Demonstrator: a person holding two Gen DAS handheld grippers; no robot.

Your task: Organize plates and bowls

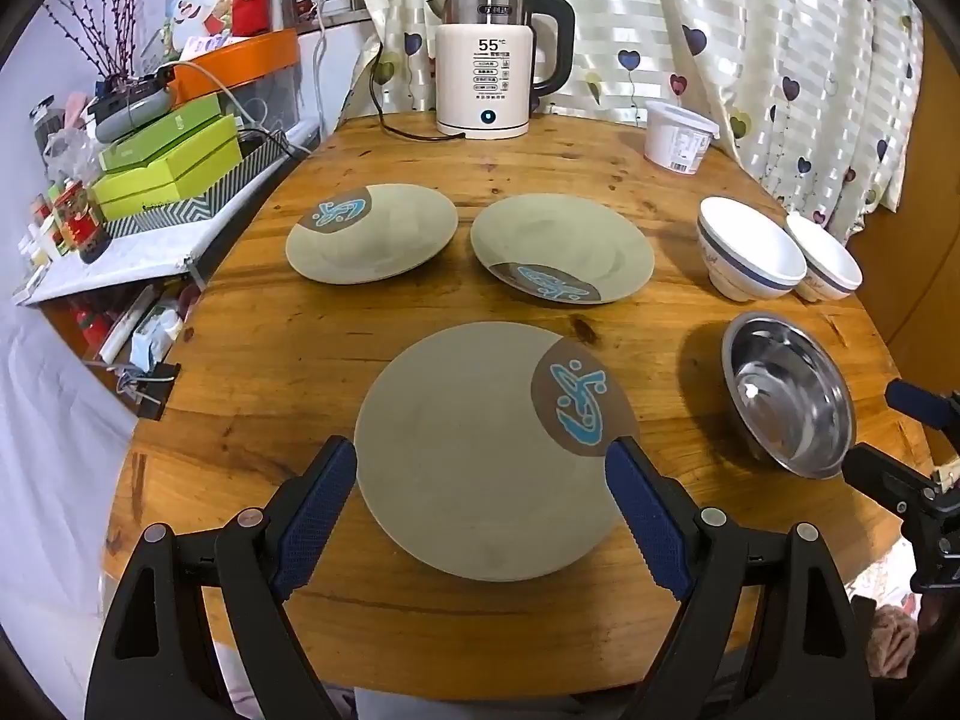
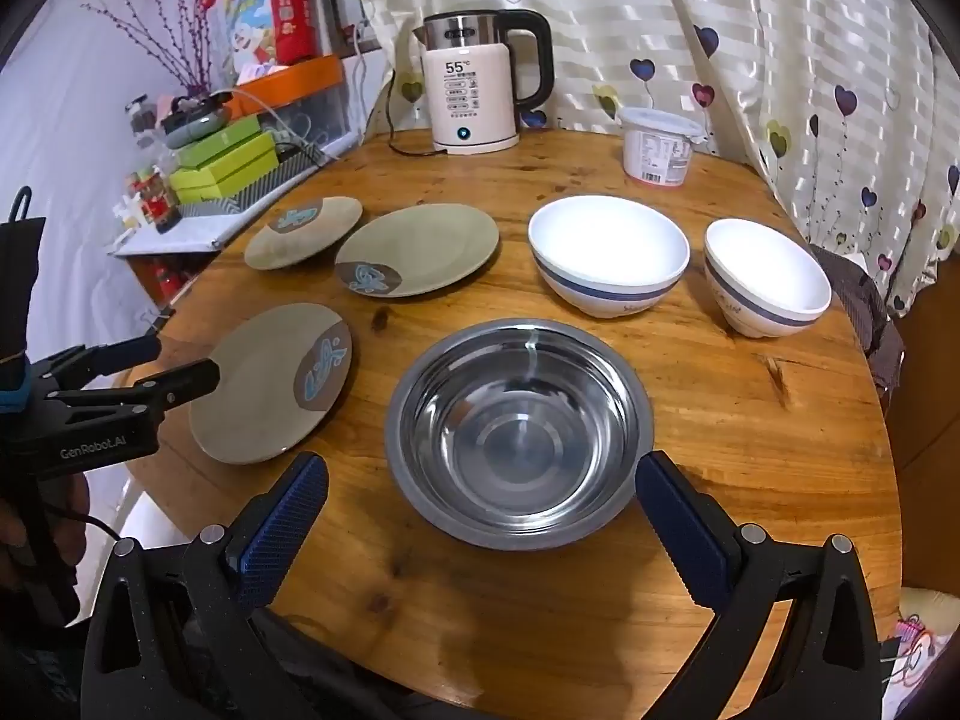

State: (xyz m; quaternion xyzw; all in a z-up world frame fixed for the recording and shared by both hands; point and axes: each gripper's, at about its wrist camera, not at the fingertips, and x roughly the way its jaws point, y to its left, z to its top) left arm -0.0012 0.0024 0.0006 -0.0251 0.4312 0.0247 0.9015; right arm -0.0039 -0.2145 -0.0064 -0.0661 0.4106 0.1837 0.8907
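Observation:
Three beige plates with a blue fish mark lie on the round wooden table [image 1: 252, 360]. The nearest plate [image 1: 468, 462] sits between the fingers of my left gripper [image 1: 480, 462], which hovers open above it without touching. Two more plates [image 1: 372, 234] [image 1: 561, 249] lie farther back. A steel bowl [image 2: 516, 432] lies in front of my right gripper [image 2: 480, 474], also open and holding nothing. Two white bowls with a blue band [image 2: 606, 252] [image 2: 765, 276] stand behind it. In the right wrist view the left gripper [image 2: 180, 369] shows over the near plate [image 2: 270, 384].
An electric kettle [image 1: 486, 60] with its cord and a white lidded tub [image 1: 678, 138] stand at the table's far edge by the curtain. A cluttered shelf with green boxes [image 1: 168, 162] and jars runs along the left. A person's hand [image 2: 36, 528] holds the left gripper.

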